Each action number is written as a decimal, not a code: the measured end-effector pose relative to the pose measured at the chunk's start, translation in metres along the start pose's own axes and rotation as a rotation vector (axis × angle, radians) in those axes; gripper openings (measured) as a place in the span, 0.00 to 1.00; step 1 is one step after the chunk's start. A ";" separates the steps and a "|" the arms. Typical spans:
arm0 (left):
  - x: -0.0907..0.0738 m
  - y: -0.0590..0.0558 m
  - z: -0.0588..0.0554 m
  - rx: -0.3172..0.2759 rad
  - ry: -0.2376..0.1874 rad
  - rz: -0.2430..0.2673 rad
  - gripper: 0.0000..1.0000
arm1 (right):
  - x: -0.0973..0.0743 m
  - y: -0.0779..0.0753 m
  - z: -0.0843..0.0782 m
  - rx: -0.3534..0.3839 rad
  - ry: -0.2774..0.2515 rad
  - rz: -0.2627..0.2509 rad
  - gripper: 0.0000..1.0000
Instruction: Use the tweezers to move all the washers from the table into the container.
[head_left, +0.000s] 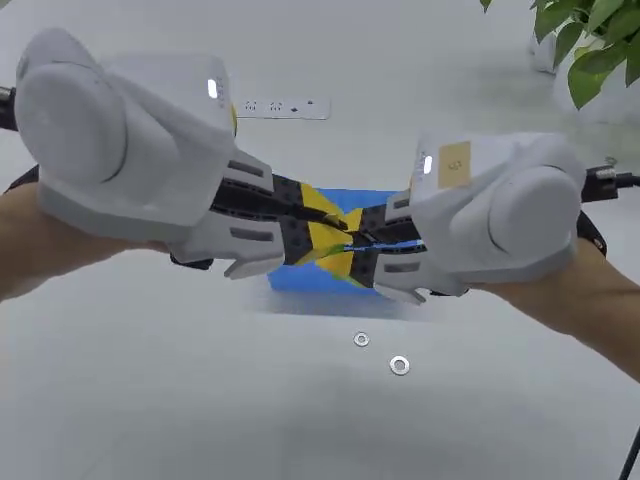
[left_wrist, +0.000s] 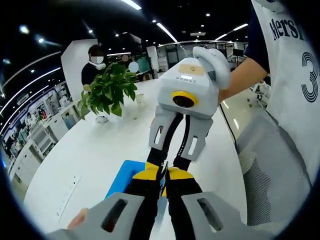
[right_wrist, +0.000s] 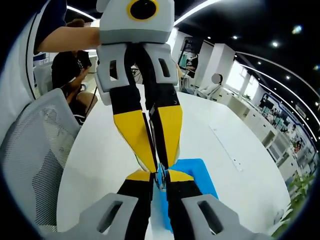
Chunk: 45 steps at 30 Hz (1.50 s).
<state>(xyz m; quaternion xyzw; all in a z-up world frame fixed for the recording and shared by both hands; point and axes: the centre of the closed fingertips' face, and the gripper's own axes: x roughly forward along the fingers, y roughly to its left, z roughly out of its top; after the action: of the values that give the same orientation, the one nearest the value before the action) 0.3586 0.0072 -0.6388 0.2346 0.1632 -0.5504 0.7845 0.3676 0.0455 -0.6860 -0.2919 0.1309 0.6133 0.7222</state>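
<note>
Left gripper (head_left: 335, 233) and right gripper (head_left: 357, 246) both clamp the tweezers (right_wrist: 161, 179) over the container (head_left: 292, 280) — fumble the handoff and they could drop onto the washers (head_left: 361, 340).

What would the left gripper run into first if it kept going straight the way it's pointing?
The right gripper: its jaw tips meet the left gripper's head-on above the blue container.

blue container (head_left: 296, 280) mostly tucked behind the meeting jaws; what's nipped between them, too thin to tell; plant (head_left: 590, 45) chopped by the top edge.
</note>
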 end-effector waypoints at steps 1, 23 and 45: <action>0.001 0.002 0.001 0.003 -0.001 0.001 0.08 | 0.000 -0.003 0.000 -0.003 0.001 -0.003 0.11; 0.045 0.050 -0.027 -0.022 0.010 -0.013 0.08 | 0.026 -0.049 -0.045 0.054 0.026 -0.010 0.11; 0.082 0.067 -0.071 -0.105 0.049 -0.043 0.08 | 0.064 -0.061 -0.090 0.159 0.039 0.036 0.11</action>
<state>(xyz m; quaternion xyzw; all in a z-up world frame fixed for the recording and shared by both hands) 0.4498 0.0011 -0.7280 0.2029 0.2159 -0.5520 0.7794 0.4547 0.0398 -0.7763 -0.2432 0.1983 0.6082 0.7291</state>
